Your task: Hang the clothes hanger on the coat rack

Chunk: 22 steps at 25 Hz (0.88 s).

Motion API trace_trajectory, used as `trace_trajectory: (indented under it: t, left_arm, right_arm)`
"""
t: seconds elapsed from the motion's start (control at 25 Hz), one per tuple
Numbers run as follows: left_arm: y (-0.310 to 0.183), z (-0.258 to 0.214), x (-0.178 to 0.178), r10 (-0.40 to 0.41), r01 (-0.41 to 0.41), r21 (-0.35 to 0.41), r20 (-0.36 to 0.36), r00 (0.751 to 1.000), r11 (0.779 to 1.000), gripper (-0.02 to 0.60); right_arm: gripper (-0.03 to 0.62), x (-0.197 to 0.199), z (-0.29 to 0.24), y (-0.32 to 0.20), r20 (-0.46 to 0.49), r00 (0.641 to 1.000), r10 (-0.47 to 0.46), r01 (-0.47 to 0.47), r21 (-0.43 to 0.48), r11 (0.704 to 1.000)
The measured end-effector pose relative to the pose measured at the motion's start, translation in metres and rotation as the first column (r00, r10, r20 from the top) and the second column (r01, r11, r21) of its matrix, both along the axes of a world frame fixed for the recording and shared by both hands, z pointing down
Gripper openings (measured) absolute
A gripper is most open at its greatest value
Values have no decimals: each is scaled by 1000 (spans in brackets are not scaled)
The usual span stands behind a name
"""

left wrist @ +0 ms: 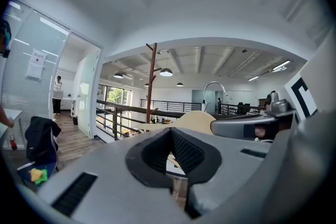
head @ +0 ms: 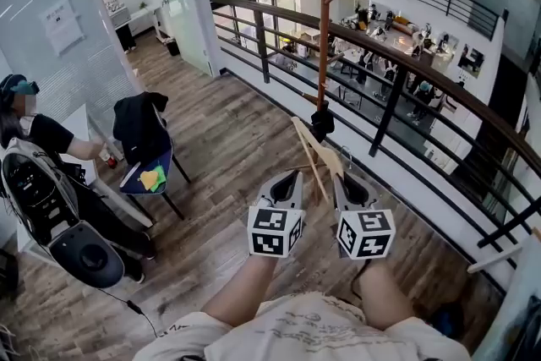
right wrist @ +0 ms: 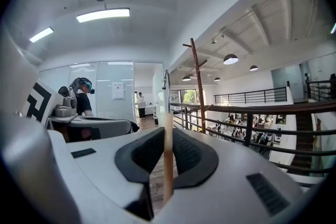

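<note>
A light wooden clothes hanger (head: 314,155) with a metal hook stands between my two grippers, just in front of the coat rack's base. My right gripper (head: 339,176) is shut on it: in the right gripper view one thin wooden bar (right wrist: 167,160) runs upright between the pads, with the hook (right wrist: 166,80) above. My left gripper (head: 295,176) sits beside the hanger, shut, with nothing in it. In the left gripper view (left wrist: 172,136) the hanger's shoulder (left wrist: 198,121) and hook (left wrist: 214,86) show past its jaws. The coat rack (head: 323,21) is a tall brown pole with short pegs (right wrist: 196,76), straight ahead (left wrist: 151,81).
A dark metal railing with a wooden top rail (head: 397,63) runs behind the rack, above a lower floor. At left, a chair (head: 145,150) holds a black garment. A person (head: 34,131) stands beside recording gear (head: 59,216). Glass partitions (head: 59,38) close off the far left.
</note>
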<state>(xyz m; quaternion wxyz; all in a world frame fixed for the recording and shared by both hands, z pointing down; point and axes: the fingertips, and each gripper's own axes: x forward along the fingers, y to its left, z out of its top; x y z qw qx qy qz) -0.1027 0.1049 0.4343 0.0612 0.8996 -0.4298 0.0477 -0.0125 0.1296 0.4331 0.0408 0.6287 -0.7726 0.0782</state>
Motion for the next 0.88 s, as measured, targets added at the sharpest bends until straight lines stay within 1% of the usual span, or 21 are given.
trace_trajectory:
  t: [0.28,0.52,0.72,0.88]
  left_arm:
    - [-18,-3,-17,35,-35,-10,12,999,999,2]
    - [-34,7,-29,25,-24,-21,9,1000,999,2]
    - [-46,5,-29,31,-31,-13,13,999,999,2]
    - [-55,4,-22,51,-51,-5,15,999,999,2]
  right_arm:
    - [44,-18,-2,-15,9,1000,21,-21,-15,1000]
    - [44,-25,3,-33,40,999,5,-4,-23,1000]
    - [44,-21,-1,-46,40,999,14,-14,-9,1000]
    - [44,-18,0,-57,38,999,9,-9,-4,1000]
